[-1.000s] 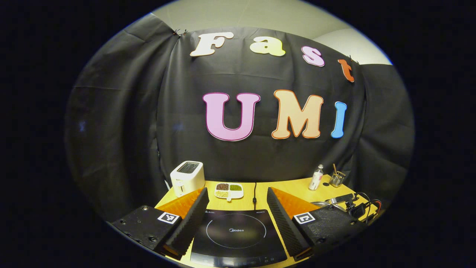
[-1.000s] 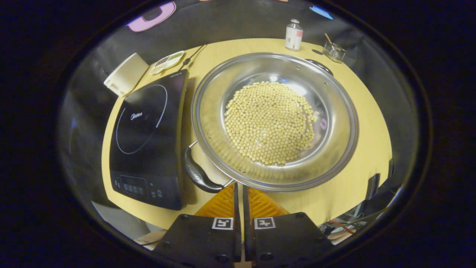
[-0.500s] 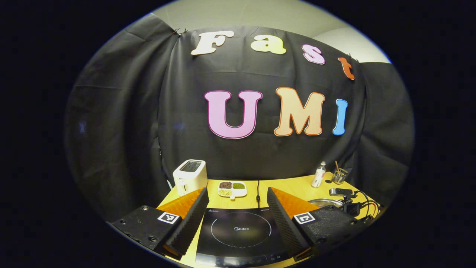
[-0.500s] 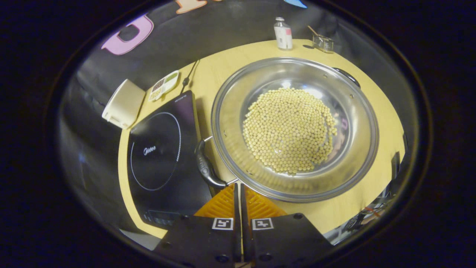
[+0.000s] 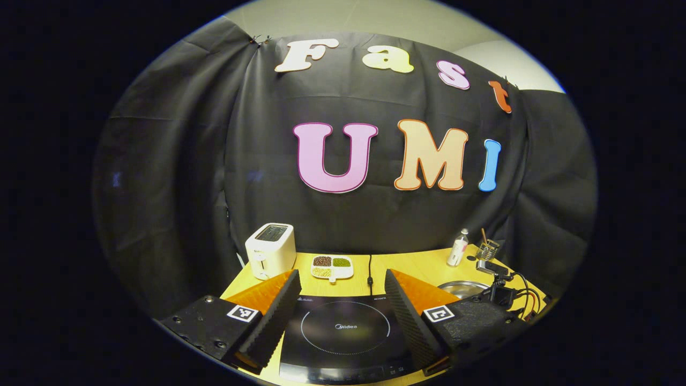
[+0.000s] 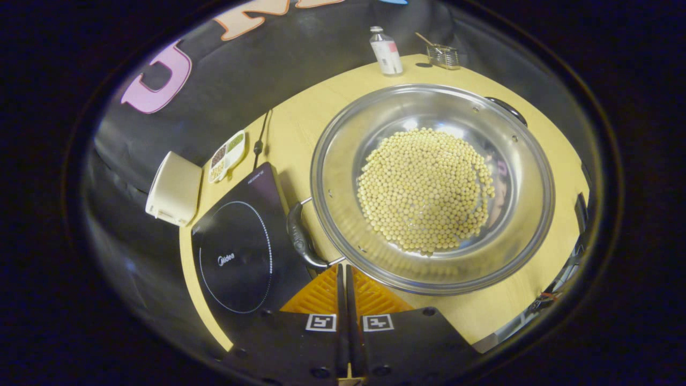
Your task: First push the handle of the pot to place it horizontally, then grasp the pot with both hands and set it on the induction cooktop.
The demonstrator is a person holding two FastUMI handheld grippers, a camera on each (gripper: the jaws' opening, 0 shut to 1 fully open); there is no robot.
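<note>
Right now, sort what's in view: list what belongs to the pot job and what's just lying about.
For the job: pot of beans, its near handle, induction cooktop, left gripper, right gripper.

Lying about: toaster, divided dish, bottle, glass jar.

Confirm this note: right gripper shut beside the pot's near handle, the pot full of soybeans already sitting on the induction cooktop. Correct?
Not quite. In the right gripper view the pot stands on the table, beside the induction cooktop, not on it. The rest holds.
</note>
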